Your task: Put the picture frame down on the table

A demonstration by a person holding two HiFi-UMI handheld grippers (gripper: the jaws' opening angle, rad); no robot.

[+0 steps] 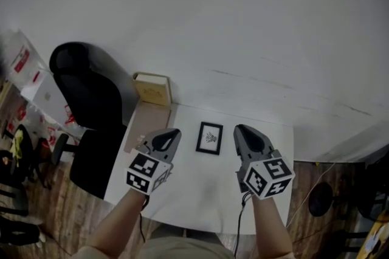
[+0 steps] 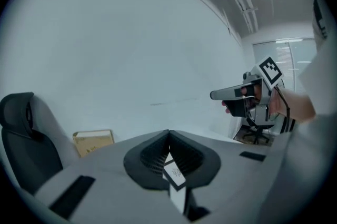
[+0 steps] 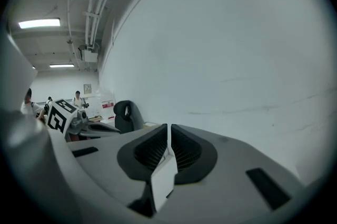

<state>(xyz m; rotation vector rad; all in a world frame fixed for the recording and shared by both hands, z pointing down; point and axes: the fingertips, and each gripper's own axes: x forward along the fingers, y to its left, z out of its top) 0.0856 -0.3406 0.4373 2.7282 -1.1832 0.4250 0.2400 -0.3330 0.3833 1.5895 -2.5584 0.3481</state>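
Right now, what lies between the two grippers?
The picture frame lies flat on the table, clear of the left gripper and right gripper; the head view shows it.

From the head view, the picture frame has a black border around a white mat with a small dark drawing at its centre. It lies on a plain white table. At the frame's 9 o'clock, the left gripper is dark grey, and its cube carries black-and-white square markers; the right gripper, at 3 o'clock, has the same colours and markers. At 10 o'clock sits a tan cardboard box, and beyond it a black chair. The wall towards 12 o'clock is plain white. The floor at 8 o'clock is brown with a wood-grain pattern.
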